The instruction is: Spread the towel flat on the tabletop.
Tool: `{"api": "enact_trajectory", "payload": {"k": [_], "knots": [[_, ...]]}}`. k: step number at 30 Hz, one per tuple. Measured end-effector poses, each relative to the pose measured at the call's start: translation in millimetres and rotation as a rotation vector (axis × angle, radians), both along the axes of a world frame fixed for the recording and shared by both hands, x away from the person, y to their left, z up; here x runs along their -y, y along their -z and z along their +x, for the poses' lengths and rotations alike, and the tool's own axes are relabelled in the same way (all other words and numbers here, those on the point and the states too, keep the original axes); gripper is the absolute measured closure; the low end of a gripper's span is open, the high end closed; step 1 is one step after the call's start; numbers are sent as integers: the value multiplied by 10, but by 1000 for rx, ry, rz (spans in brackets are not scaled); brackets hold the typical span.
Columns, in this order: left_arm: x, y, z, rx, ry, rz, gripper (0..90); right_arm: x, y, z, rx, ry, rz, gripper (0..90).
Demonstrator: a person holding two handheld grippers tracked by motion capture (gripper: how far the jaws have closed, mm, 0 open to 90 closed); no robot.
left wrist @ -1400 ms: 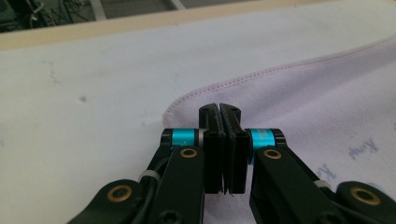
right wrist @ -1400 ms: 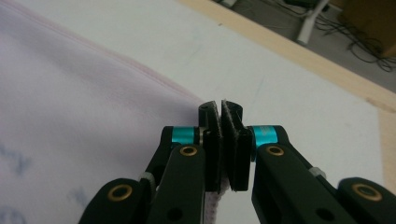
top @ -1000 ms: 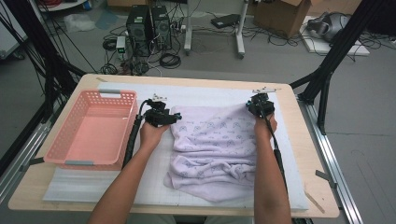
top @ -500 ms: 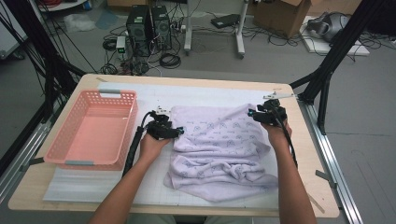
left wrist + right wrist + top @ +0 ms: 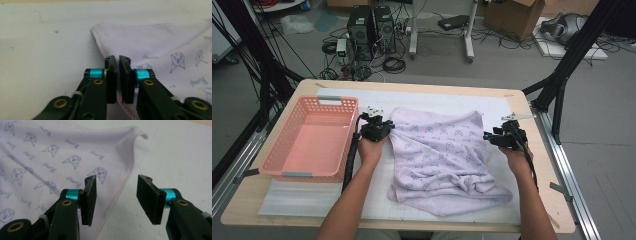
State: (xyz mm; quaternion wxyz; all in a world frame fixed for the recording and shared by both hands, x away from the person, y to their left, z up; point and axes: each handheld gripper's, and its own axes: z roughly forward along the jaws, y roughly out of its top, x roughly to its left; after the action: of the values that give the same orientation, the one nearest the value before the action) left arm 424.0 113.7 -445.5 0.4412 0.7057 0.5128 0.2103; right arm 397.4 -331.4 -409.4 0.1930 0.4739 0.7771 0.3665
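So the table (image 5: 272,210) takes up most of the high view, with a white mat (image 5: 302,200) across it. Sitting mid-frame on the mat is the lilac towel (image 5: 437,155) with little printed faces. Its top half is pulled fairly flat, but the lower part is bunched and rumpled down toward the bottom centre of the frame. Over on the left of the frame there's a pink basket (image 5: 332,102) with nothing in it, just beside the towel's left edge.

Grippers: the left gripper (image 5: 384,131) is at the towel's upper left edge. In the left gripper view its jaws have just been closing and are now pinched together on the hem of the towel (image 5: 150,42), fabric caught between the pads. The right gripper (image 5: 488,135) sits at the towel's right edge, and in the right gripper view its jaws have just been opening. They stand apart with the stitched edge (image 5: 117,195) running up between them, nothing gripped.

My read on progress: early days. One side is grabbed, the other still needs a pinch. Whatever's planned, smoothing or folding, the crumpled bottom half hasn't been dealt with and the basket's still bare.
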Motion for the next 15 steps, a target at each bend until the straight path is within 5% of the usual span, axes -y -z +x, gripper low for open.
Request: {"api": "enact_trajectory", "payload": {"k": [2,5,9,12,13,14,15], "knots": [[12,9,-5,-21,24,-26,559,-21,19,16,-12,-13,14,500],[68,2,-89,-37,126,-32,508,-81,76,47,-41,-38,-5,501],[89,24,-174,-81,184,-23,474,-176,203,99,-96,-74,-48,498],[120,59,-216,-81,200,1,478,-226,271,128,-111,-87,-96,560],[134,58,-219,-72,203,11,509,-224,269,136,-111,-99,-85,676],[149,57,-226,-67,219,25,608,-227,265,139,-111,-112,-82,832],[163,57,-229,-63,236,36,758,-234,265,146,-106,-138,-82,855]]}}
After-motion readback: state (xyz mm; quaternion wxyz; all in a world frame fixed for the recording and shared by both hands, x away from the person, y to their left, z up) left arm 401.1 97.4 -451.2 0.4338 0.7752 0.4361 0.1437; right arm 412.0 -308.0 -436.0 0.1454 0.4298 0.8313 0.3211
